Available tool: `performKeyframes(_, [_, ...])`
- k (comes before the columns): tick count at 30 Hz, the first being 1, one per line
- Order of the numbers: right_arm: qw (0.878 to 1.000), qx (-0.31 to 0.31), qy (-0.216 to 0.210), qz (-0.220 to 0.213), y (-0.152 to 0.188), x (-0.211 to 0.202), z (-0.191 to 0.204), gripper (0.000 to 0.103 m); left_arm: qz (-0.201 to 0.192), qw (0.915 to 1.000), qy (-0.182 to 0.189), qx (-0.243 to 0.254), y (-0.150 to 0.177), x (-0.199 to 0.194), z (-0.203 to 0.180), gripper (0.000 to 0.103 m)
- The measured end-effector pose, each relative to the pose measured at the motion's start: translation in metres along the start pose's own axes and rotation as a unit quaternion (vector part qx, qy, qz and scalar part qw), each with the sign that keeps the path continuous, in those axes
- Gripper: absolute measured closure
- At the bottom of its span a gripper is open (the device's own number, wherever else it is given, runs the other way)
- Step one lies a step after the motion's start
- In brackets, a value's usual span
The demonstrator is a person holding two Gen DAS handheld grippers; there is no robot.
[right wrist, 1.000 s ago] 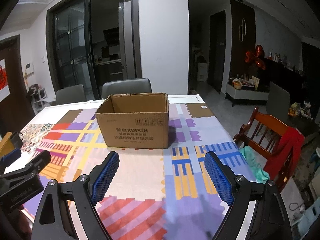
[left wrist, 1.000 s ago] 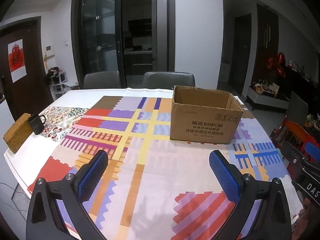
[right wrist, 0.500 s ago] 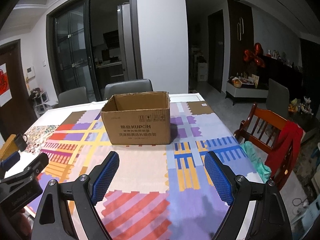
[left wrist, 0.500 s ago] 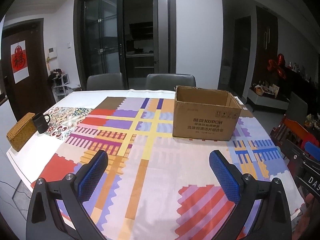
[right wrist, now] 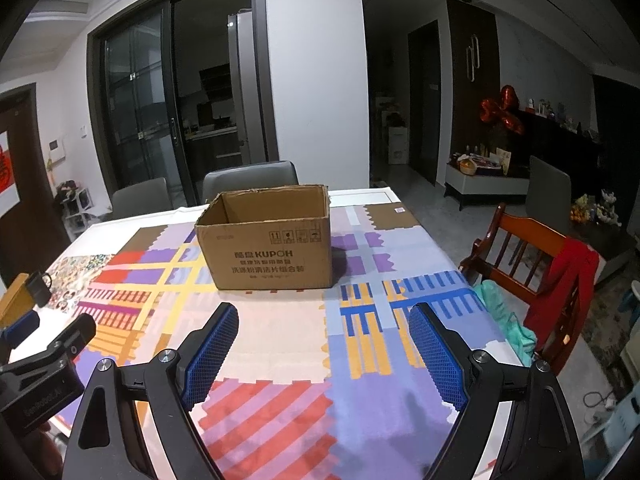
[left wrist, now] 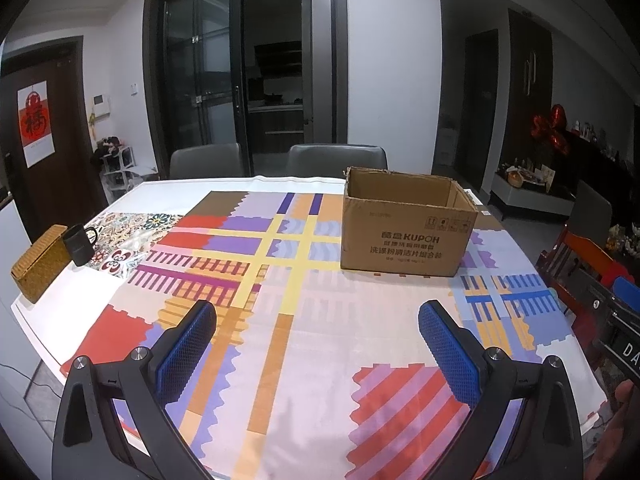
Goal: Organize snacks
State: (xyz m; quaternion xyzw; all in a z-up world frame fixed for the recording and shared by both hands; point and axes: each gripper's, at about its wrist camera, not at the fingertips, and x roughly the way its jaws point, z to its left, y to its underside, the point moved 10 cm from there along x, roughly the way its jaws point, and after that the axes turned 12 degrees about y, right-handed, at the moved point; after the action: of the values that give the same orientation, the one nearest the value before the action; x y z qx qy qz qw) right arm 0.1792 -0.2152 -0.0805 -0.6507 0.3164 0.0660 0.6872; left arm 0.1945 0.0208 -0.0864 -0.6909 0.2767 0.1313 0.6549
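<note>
An open brown cardboard box point(left wrist: 408, 236) point(right wrist: 270, 252) stands on a table covered by a colourful patchwork cloth point(left wrist: 288, 320) point(right wrist: 360, 360). Its inside is hidden from here. No snacks show in either view. My left gripper point(left wrist: 318, 330) hangs open over the near part of the cloth, well short of the box, nothing between its blue pads. My right gripper point(right wrist: 324, 328) is open too, pointing at the box from the near side, with empty space between its fingers. The left gripper's body point(right wrist: 44, 364) shows at the left edge of the right wrist view.
A black mug point(left wrist: 80, 245) and a woven basket point(left wrist: 38, 264) sit at the table's left edge. Two grey chairs point(left wrist: 336, 158) stand behind the table. A wooden chair point(right wrist: 532, 264) with a red garment is at the right, near the table's edge.
Both views have pulled back a little from the table; the box looks slightly smaller and farther. Both grippers stay open and empty.
</note>
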Motion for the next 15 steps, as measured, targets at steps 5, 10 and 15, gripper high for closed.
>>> performKeyframes(5, [1.0,0.001,0.0,0.0,-0.0008,0.001,-0.0008,0.015,0.001,1.0,0.002,0.0,0.0005,0.0011,-0.0007,0.0])
performKeyframes(10, [1.0,0.001,0.0,-0.001,-0.0011,0.0008,-0.0008,0.015,0.001,1.0,0.003,0.001,0.0006,0.0017,-0.002,0.0])
performKeyframes(15, [1.0,0.001,-0.001,0.0,-0.0011,0.0012,-0.0006,0.015,0.0,1.0,0.002,0.001,0.0008,0.0015,-0.0022,0.0])
